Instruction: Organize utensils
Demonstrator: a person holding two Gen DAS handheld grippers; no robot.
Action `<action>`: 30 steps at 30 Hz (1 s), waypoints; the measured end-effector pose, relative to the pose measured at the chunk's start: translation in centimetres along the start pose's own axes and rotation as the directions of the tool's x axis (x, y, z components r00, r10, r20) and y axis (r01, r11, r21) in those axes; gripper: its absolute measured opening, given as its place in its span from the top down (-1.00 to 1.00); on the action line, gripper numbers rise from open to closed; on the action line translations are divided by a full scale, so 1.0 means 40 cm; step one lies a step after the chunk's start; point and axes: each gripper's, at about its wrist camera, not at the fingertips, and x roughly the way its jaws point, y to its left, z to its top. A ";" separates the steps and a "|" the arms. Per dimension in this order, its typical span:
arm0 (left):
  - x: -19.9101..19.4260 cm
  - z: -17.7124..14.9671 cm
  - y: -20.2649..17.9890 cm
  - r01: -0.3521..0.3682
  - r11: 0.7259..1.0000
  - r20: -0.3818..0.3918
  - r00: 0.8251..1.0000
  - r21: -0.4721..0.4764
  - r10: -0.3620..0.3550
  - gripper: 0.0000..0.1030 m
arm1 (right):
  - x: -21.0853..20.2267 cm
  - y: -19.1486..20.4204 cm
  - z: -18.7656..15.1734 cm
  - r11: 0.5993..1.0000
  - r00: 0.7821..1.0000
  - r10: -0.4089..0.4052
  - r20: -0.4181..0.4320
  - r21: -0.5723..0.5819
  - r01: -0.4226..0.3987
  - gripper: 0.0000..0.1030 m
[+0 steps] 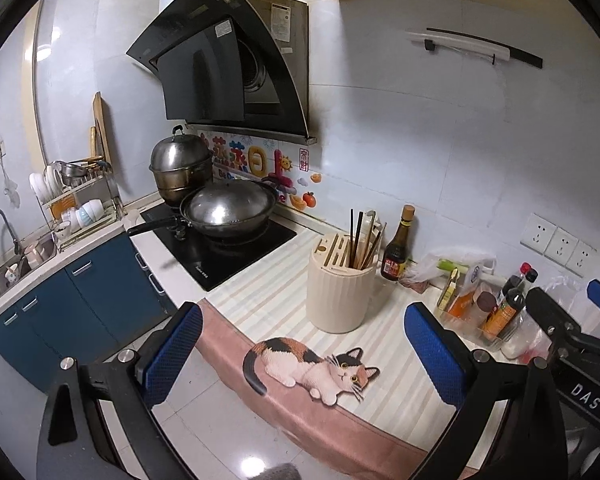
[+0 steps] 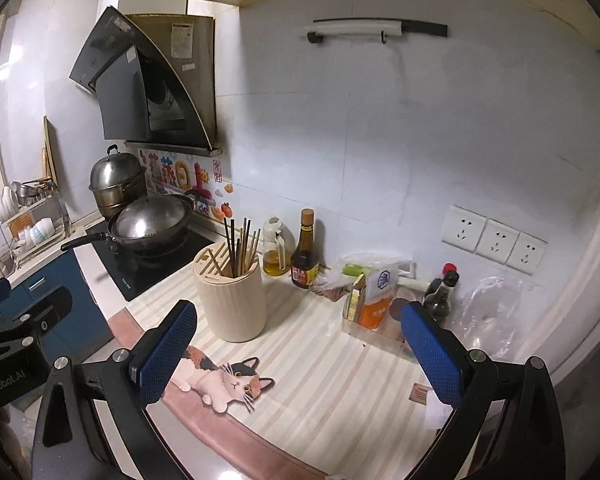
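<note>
A cream ribbed utensil holder (image 1: pixel 341 292) stands on the striped counter mat (image 1: pixel 400 364), with several dark and wooden chopsticks (image 1: pixel 360 242) upright in it. It also shows in the right wrist view (image 2: pixel 231 300) with its chopsticks (image 2: pixel 240 246). My left gripper (image 1: pixel 304 352) is open and empty, held above the counter's front edge, short of the holder. My right gripper (image 2: pixel 300 354) is open and empty, over the mat to the right of the holder. The right gripper's body shows at the far right of the left wrist view (image 1: pixel 572 320).
A cat picture (image 1: pixel 312 366) lies on the mat. Sauce bottles (image 1: pixel 398 246), a clear bin of condiments (image 2: pixel 374 308) and plastic bags (image 2: pixel 496 312) line the wall. A wok (image 1: pixel 228 210) and a steamer pot (image 1: pixel 180 172) sit on the cooktop. A dish rack (image 1: pixel 76 196) and sink (image 1: pixel 4 272) are at far left.
</note>
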 end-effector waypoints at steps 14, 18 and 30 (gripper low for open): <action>-0.001 0.007 -0.030 -0.037 0.999 -0.070 0.997 -0.025 0.035 -1.00 | 0.032 -0.034 0.032 0.999 0.998 0.045 -0.050 -0.020 -0.046 -1.00; 0.010 0.007 -0.037 -0.050 0.998 -0.078 0.996 -0.031 0.048 -1.00 | 0.046 -0.041 0.037 0.998 0.997 0.051 -0.056 -0.029 -0.053 -1.00; 0.041 0.009 -0.061 -0.073 0.997 -0.093 0.993 -0.021 0.071 -1.00 | 0.080 -0.051 0.048 0.997 0.996 0.057 -0.064 -0.040 -0.060 -1.00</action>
